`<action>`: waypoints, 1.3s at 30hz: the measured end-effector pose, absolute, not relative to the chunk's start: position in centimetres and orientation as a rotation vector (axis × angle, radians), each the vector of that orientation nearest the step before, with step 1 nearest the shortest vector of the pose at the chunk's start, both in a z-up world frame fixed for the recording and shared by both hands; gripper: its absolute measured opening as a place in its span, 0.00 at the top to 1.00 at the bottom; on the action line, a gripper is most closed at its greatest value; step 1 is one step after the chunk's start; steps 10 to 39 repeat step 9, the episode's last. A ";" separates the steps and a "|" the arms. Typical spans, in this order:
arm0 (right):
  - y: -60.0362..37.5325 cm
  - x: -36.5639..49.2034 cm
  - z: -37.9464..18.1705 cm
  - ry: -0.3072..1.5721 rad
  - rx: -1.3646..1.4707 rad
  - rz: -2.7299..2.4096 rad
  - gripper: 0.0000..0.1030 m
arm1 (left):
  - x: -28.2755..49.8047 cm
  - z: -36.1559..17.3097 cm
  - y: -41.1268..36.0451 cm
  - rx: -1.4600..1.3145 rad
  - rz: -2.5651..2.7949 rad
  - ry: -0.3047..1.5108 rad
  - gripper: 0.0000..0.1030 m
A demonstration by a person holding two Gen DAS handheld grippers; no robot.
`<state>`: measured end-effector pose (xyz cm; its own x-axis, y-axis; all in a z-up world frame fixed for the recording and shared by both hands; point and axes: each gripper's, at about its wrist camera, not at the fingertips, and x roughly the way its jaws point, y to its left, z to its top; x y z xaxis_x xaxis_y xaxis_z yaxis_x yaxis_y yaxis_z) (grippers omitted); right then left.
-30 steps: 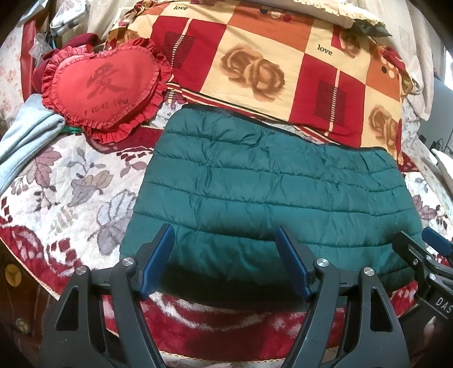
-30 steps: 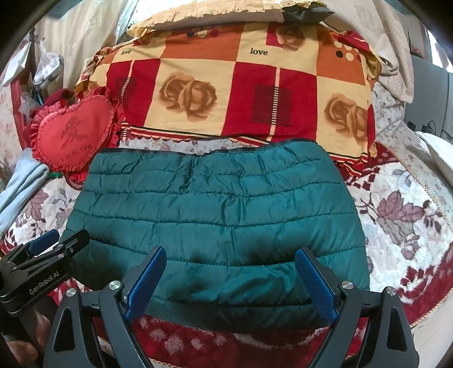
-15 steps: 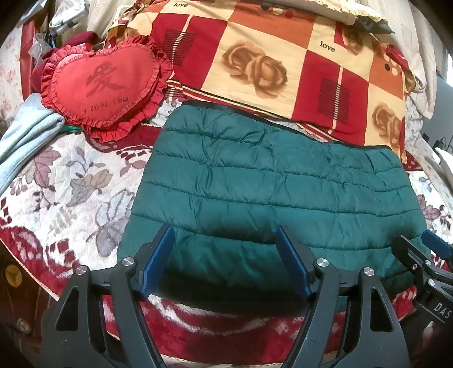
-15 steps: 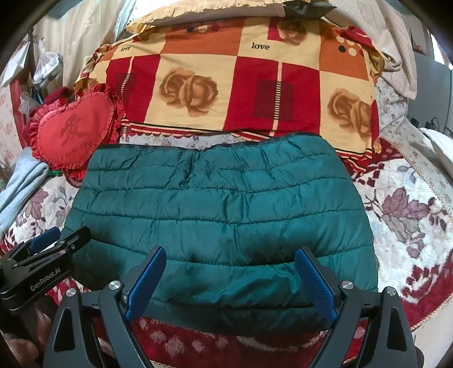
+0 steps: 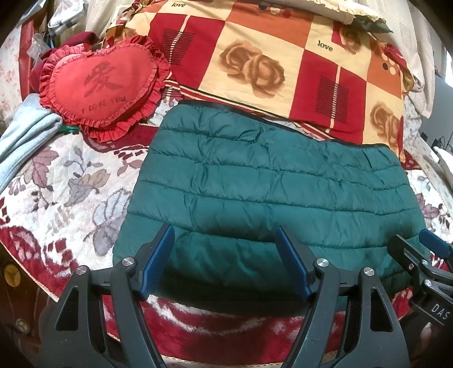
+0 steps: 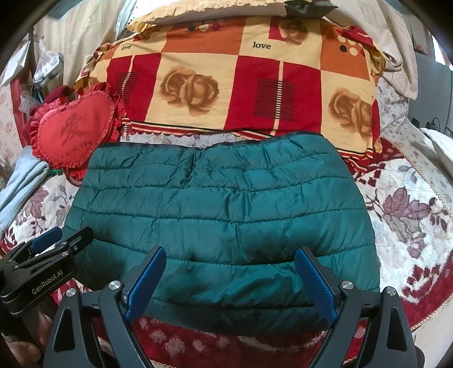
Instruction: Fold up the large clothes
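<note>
Left claw [image 5: 223,260] and right claw [image 6: 230,280] spread wide, ribbed blue pads empty, low in frame. Just beyond, mid-frame: folded green quilted puffer jacket [image 6: 220,209], glossy, flat on floral bedspread [image 5: 65,181]. Upper left: frilled red heart cushion [image 5: 102,85].

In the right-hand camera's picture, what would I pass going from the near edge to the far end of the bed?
Dark red floral blanket → green quilted puffer garment → red-and-cream checked rose-print pillow → cream frilled pillow.
</note>
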<state>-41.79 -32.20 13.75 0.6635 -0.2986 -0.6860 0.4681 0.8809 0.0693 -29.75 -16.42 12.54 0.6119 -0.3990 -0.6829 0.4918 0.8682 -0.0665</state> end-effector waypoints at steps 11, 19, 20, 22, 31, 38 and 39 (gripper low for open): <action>-32.3 -41.8 13.7 0.724 0.252 -0.443 0.12 | -29.8 12.9 -16.1 0.145 -0.514 0.703 0.28; -32.3 -41.8 13.7 0.724 0.252 -0.443 0.12 | -29.8 12.9 -16.1 0.145 -0.514 0.703 0.28; -32.3 -41.8 13.7 0.724 0.252 -0.443 0.12 | -29.8 12.9 -16.1 0.145 -0.514 0.703 0.28; -32.3 -41.8 13.7 0.724 0.252 -0.443 0.12 | -29.8 12.9 -16.1 0.145 -0.514 0.703 0.28; -32.3 -41.8 13.7 0.724 0.252 -0.443 0.12 | -29.8 12.9 -16.1 0.145 -0.514 0.703 0.28; -32.3 -41.8 13.7 0.724 0.252 -0.443 0.12 | -29.8 12.9 -16.1 0.145 -0.514 0.703 0.28; -32.3 -41.8 13.7 0.724 0.252 -0.443 0.12 | -29.8 12.9 -16.1 0.145 -0.514 0.703 0.28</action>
